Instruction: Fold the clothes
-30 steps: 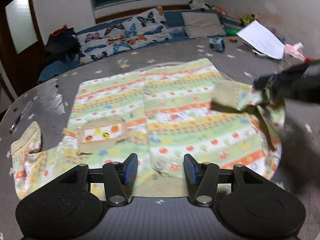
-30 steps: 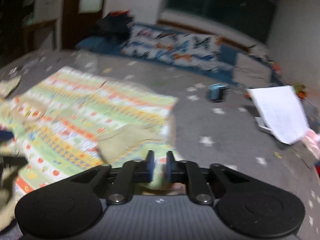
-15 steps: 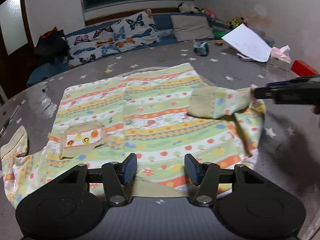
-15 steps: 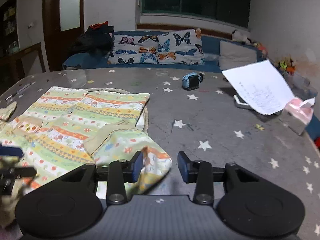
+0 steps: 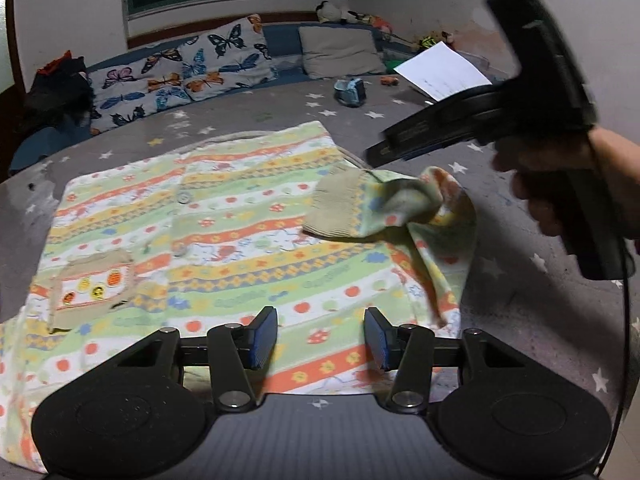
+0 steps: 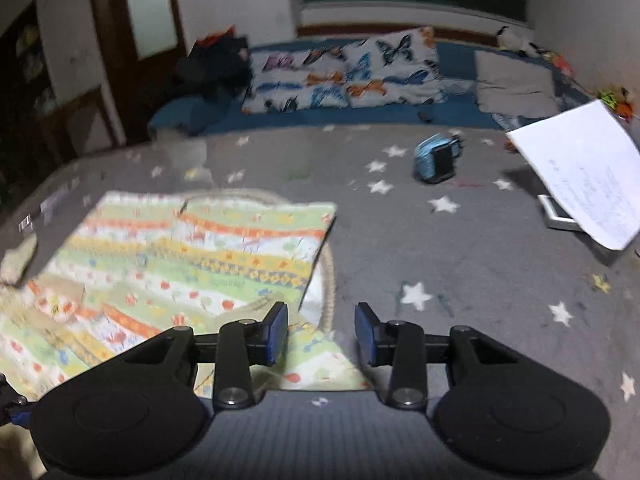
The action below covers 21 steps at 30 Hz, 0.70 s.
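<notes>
The striped cardigan (image 5: 224,248) lay flat on the star-print desk (image 5: 520,312), its right sleeve (image 5: 384,208) already folded inward at three o'clock. Left sleeve remained. Left gripper (image 5: 320,334) and right gripper (image 6: 320,334) both hovered, jaws apart, empty.

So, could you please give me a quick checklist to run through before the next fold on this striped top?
1. Right sleeve folded onto the striped top: ok, cuff lies on the body, though bunched.
2. Right gripper free of cloth: ok, jaws open, nothing between them.
3. Left gripper ready: ok, open, above the hem.
4. Left sleeve folded in: not ok, it lies out past the pocket.
5. Body flat on the star-print cover: ok.
</notes>
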{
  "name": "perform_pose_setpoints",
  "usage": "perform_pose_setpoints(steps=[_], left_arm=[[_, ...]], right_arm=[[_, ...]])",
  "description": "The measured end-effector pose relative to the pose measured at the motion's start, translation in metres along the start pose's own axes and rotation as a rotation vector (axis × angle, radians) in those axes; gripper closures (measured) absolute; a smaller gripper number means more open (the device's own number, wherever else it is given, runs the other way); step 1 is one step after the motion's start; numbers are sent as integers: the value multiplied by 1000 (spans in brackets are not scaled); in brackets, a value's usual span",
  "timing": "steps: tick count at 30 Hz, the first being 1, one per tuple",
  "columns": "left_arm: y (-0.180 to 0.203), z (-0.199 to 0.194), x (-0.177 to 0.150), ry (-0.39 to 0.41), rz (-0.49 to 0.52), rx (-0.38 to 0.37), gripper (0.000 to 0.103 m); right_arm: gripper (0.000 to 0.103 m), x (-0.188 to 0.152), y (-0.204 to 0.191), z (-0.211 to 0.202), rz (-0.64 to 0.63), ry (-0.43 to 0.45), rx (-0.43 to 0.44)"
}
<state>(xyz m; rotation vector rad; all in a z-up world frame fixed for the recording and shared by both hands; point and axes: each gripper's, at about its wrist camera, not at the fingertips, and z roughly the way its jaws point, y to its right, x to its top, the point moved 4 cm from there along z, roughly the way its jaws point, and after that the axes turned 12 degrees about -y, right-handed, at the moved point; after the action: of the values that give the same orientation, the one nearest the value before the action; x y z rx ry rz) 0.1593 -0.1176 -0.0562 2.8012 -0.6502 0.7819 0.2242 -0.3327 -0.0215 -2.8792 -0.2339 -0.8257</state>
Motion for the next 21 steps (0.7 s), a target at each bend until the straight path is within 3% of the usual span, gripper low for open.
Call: perform_pose_setpoints(steps=[9,15,21], left_arm=[[10,4,-1,14,38,-34,52],[11,5,1,15,31,-35,52],[10,6,3,13,21,-38,52]], right_arm=[[65,-4,-17,23,-84,-31,0],[91,-10,-18,14,-78,-17,5],[94,-21,-2,-11,-12,39,-17]])
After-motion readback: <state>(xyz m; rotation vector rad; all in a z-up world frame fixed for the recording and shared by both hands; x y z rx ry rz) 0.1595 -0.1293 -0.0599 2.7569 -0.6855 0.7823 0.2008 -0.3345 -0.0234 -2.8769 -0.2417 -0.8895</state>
